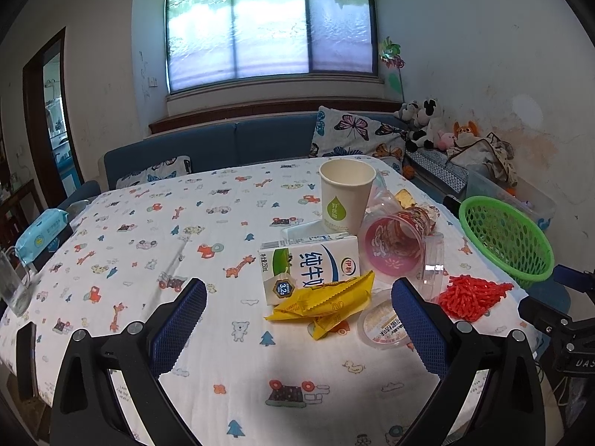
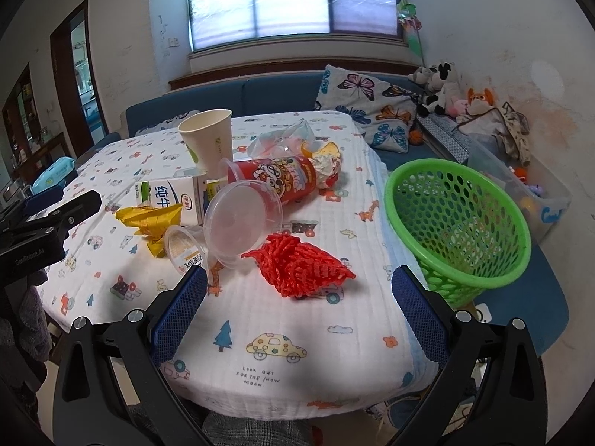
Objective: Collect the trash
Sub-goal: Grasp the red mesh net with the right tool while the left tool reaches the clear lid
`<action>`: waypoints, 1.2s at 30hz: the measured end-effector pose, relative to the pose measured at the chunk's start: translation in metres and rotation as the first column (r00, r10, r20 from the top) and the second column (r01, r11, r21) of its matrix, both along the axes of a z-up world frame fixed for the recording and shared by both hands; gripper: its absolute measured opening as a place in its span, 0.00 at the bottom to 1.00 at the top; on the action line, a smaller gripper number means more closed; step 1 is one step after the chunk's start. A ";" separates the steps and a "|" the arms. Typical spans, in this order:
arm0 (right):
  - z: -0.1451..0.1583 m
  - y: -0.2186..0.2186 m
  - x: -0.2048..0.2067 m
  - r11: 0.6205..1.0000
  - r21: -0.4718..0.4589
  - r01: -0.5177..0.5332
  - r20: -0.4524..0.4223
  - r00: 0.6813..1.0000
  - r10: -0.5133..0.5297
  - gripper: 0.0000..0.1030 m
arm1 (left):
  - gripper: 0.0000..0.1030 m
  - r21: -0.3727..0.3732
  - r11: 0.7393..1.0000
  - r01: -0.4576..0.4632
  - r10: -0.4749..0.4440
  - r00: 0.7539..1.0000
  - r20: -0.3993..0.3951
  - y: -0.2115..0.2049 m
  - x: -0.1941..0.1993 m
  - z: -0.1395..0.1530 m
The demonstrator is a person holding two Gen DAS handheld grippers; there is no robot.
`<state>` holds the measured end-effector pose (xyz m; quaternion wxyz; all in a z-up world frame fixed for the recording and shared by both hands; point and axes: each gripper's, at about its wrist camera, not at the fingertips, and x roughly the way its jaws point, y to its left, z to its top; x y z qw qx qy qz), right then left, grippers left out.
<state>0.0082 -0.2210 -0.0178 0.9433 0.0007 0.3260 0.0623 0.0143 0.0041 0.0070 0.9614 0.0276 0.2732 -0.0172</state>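
Note:
Trash lies on the patterned tablecloth [image 1: 148, 245]: a milk carton [image 1: 308, 267], a yellow wrapper [image 1: 327, 301], a small pudding cup [image 1: 383, 321], a paper cup [image 1: 346, 193], a red snack tub [image 1: 394, 245] on its side, a clear lid [image 2: 238, 223] and red foam netting [image 2: 301, 269]. A green basket [image 2: 457, 230] stands tilted off the table's right edge. My left gripper [image 1: 299, 329] is open just short of the wrapper and pudding cup. My right gripper [image 2: 299, 319] is open, holding nothing, just short of the netting.
A glass mug [image 1: 13, 282] and a wet-wipes pack [image 1: 41, 234] sit at the table's left edge. Behind the table a blue sofa [image 1: 238, 141] carries butterfly cushions [image 2: 368, 107] and plush toys [image 2: 442, 85]. A clear storage bin [image 2: 528, 186] stands behind the basket.

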 end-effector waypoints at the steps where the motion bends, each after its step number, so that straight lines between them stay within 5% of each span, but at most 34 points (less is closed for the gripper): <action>1: 0.000 -0.001 0.001 1.000 0.002 -0.001 -0.001 1.000 0.001 0.96 | 0.94 -0.001 1.000 0.000 0.000 1.000 -0.001 0.000 0.001 0.000; 25: -0.026 -0.003 0.047 0.994 -0.042 -0.100 -0.093 0.991 0.096 0.89 | 0.94 0.004 1.000 0.003 -0.003 0.999 -0.048 0.000 0.043 -0.011; 36: -0.050 -0.001 0.079 0.984 -0.030 -0.175 -0.172 0.971 0.168 0.81 | 0.94 -0.022 0.996 0.081 -0.083 0.993 -0.081 -0.010 0.055 -0.019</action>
